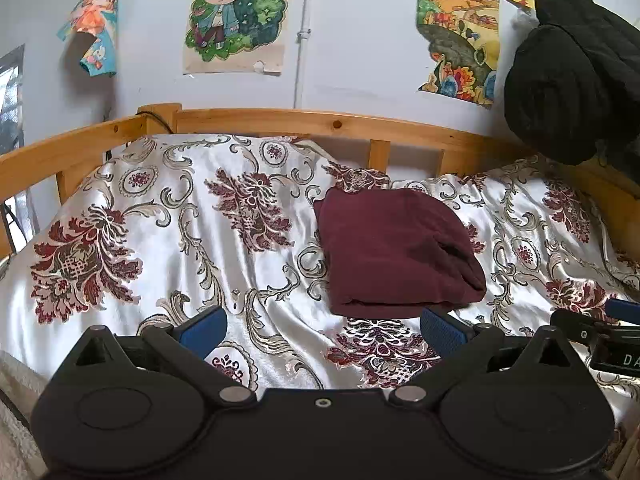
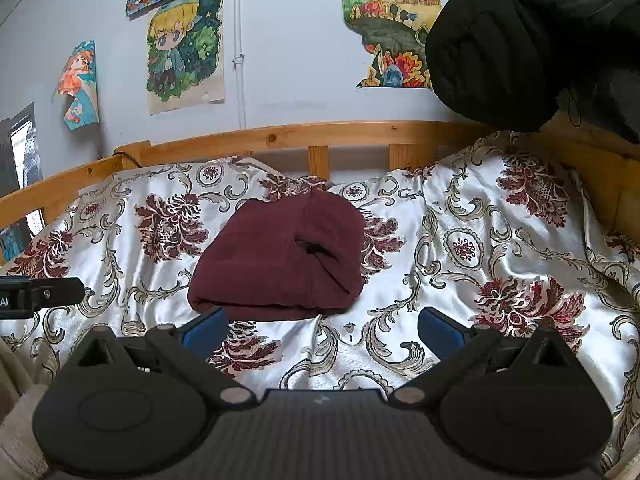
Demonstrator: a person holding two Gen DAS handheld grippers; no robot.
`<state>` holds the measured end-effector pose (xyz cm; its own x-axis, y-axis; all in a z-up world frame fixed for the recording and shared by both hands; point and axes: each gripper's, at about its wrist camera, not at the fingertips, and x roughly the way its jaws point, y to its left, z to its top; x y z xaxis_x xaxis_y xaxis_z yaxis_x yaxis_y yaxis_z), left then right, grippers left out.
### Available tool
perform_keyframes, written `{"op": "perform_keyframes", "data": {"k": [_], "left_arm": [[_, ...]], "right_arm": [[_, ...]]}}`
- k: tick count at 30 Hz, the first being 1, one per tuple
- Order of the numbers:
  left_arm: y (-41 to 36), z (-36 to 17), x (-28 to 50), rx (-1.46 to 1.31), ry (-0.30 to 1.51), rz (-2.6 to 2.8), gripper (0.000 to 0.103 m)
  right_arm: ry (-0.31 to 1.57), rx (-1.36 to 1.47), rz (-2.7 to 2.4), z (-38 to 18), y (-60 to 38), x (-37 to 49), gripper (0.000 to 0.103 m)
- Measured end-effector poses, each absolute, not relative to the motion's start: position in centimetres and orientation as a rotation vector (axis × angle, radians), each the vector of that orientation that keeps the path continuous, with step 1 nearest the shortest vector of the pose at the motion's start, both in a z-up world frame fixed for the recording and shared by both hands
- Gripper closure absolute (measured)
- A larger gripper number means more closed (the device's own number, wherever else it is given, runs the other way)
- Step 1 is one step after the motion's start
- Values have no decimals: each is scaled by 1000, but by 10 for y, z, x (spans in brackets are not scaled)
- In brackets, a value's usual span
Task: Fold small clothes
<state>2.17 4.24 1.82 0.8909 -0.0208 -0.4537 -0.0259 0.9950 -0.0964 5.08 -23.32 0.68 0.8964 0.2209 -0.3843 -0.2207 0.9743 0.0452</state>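
Hovering both grippers low over the bed, nothing held in either. Left gripper (image 1: 322, 330) has its blue pads spread wide and empty; right gripper (image 2: 322, 330) is the same, pads well apart with only bedding between them. The maroon garment (image 1: 394, 252) lies as a compact folded bundle on the patterned satin bedspread (image 1: 160, 220), roughly mid-bed, short of the wooden rail (image 1: 280, 118) at the far side. From the left wrist view it sits ahead and to the right, its near edge just above the right-hand pad. From the right wrist view the same garment (image 2: 280, 260) sits ahead and to the left, near edge just behind the left-hand pad. So the bundle lies between the two grippers, close to both inner pads; I can't tell if either touches it. My read: the fold looks done or near done. Edges are roughly stacked, with one open pocket of cloth on the right side that looks loose. Both grippers wide open and flanking it fits either a release or a setup for one more fold. A dark padded jacket (image 2: 520, 40) hangs at upper right, well clear of the work.
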Motion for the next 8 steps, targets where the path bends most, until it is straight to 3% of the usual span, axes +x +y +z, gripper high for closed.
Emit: {"op": "perform_keyframes", "data": {"k": [8], "left_arm": [[43, 16, 23, -106, 488, 6, 1]], "right_arm": [[403, 0, 229, 4, -233, 50, 0]]}}
